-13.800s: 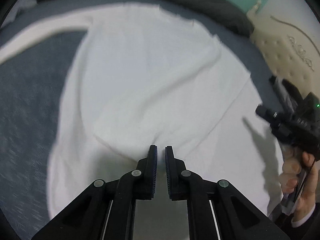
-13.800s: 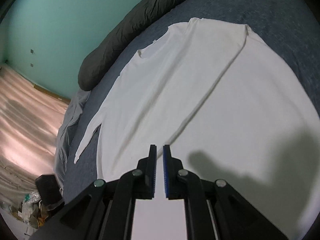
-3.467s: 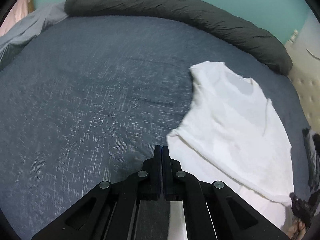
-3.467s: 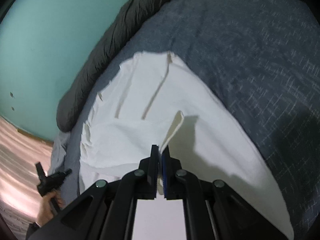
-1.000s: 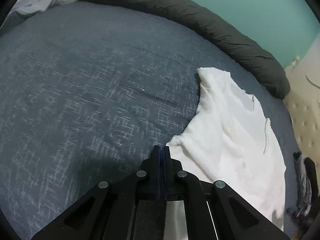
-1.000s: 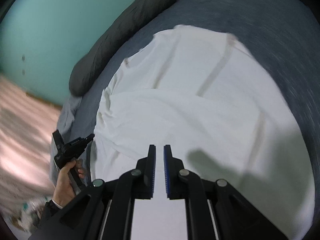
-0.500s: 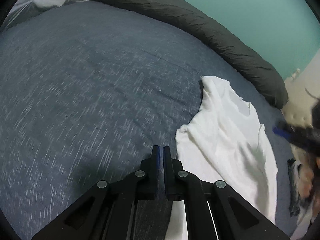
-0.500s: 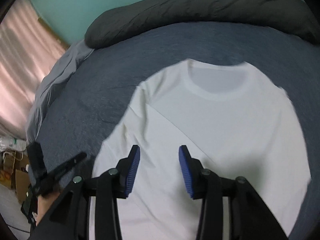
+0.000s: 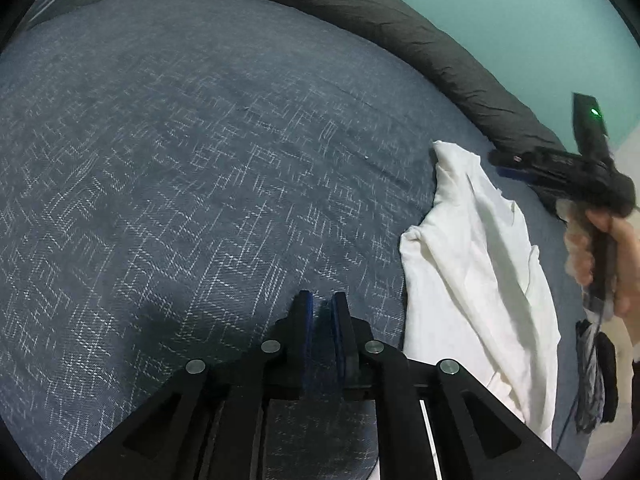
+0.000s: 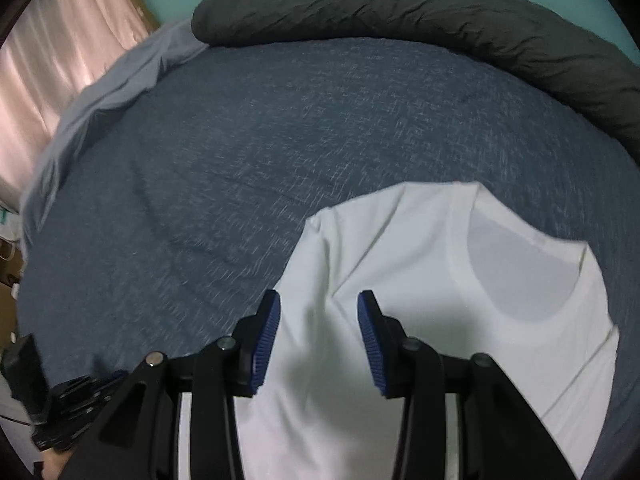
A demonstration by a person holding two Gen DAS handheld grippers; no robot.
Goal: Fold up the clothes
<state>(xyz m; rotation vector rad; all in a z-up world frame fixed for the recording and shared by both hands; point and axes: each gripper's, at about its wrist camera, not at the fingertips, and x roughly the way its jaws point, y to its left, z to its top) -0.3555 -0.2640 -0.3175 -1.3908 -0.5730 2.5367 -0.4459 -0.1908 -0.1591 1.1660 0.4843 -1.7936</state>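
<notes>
Both grippers have let go since a second ago: my left gripper (image 9: pixel 320 304), clamped then, now shows a narrow gap over bare bedspread (image 9: pixel 200 160), and my right gripper (image 10: pixel 319 312) hangs wide apart above the white shirt (image 10: pixel 420 280) (neckline facing up). It lies partly folded on the dark blue bed, below a charcoal duvet roll (image 10: pixel 400 8) against the teal wall (image 9: pixel 500 8), pink curtains (image 10: pixel 52 52) left.

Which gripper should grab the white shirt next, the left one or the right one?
Probably the right. The right gripper is open, right above the shirt near its collar. The left gripper is nearly shut, over bare blue bedcover, with the shirt off to its side.
</notes>
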